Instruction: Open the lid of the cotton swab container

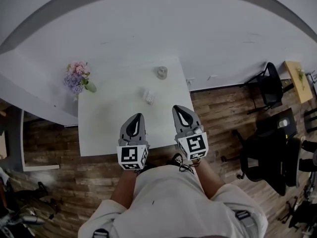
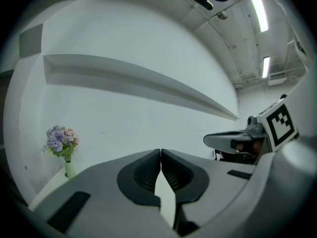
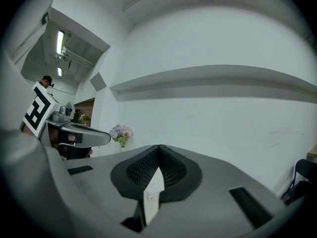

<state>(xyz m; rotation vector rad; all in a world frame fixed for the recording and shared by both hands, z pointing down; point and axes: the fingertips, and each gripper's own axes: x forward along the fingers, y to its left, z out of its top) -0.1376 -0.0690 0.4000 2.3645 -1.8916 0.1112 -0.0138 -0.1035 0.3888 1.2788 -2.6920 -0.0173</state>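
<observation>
A small clear container with white contents stands near the middle of the white table; its lid looks closed. Through the gap under the right jaws a bit of it shows. My left gripper hovers over the table's near edge, shut and empty, well short of the container. In its own view the left gripper points almost level at the wall. My right gripper is beside it, nearer the table's right edge, also shut with nothing held. The pads of the right gripper meet.
A round greyish jar sits at the table's far edge. A vase of pink and purple flowers stands at the far left corner. Black office chairs are on the wood floor to the right. A wall ledge runs behind the table.
</observation>
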